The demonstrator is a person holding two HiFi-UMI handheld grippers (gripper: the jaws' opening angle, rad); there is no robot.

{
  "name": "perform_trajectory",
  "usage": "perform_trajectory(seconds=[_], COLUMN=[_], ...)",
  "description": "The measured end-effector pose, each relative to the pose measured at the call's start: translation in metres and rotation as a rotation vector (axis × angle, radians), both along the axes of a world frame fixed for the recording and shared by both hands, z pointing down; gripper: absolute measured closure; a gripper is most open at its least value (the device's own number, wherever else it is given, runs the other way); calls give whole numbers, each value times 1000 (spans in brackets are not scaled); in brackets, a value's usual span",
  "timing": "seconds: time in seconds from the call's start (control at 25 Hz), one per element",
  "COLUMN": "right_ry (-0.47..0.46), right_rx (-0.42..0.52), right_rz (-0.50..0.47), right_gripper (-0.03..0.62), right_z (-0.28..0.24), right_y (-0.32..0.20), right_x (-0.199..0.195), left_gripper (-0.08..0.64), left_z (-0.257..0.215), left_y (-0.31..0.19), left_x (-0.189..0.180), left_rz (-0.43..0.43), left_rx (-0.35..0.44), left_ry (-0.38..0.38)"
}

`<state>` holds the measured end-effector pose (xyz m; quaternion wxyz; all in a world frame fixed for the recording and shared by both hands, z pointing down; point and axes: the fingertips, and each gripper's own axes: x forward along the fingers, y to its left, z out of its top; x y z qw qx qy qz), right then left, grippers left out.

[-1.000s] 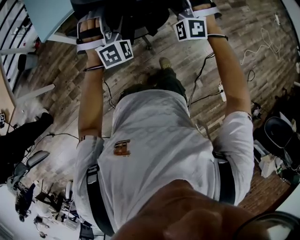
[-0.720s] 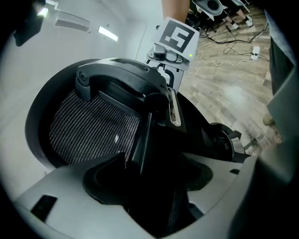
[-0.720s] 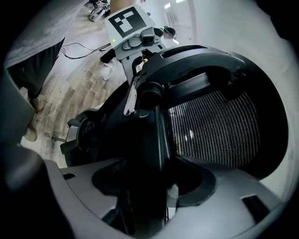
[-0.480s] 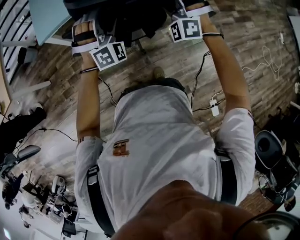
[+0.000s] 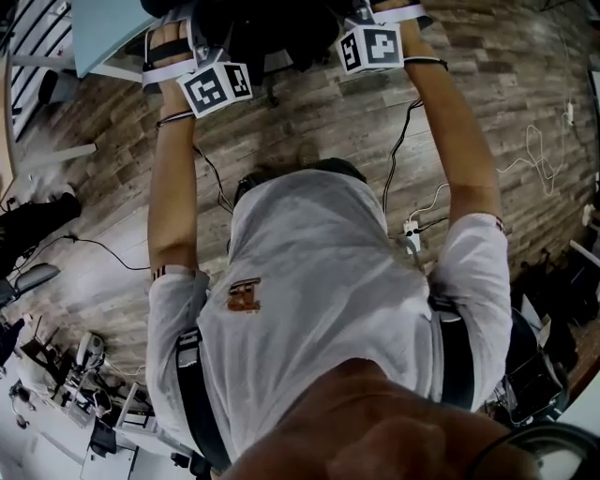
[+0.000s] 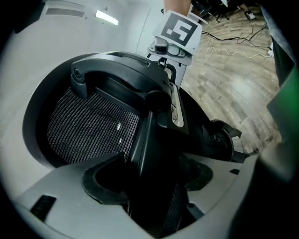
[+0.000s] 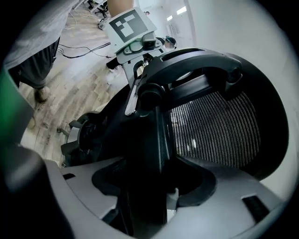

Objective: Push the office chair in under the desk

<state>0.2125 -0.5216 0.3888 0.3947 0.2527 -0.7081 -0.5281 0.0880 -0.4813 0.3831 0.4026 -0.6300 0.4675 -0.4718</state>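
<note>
Black mesh office chair [image 6: 93, 126]: you clench the left gripper [image 6: 150, 189] and right gripper [image 7: 145, 191] on its backrest's side edges, likely to steer it squarely toward the desk [image 5: 103, 28] just beyond.

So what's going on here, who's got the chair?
A person stands behind the office chair with both arms out. The left gripper and the right gripper each clamp a side edge of its mesh back. The chair sits by the desk; how far under is out of view.
</note>
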Motion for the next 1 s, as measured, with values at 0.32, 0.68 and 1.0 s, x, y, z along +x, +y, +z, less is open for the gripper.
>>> perform_trajectory(seconds=[0.32,0.68,1.0], right_ry=[-17,-13,-9], right_rx=[-16,-37,-33], right_rz=[-28,-13,15], right_gripper=[331,331,331], right_z=[2,0,2], right_y=[-46,-99,-142], right_x=[5,19,26], left_gripper=[216,216,216], left_z=[6,4,3], left_y=[-59,-117,-159], left_x=[2,16,26], left_rz=[-42,-64,-33], left_rx=[-31,-46,-19], left_ry=[-37,-40,-19])
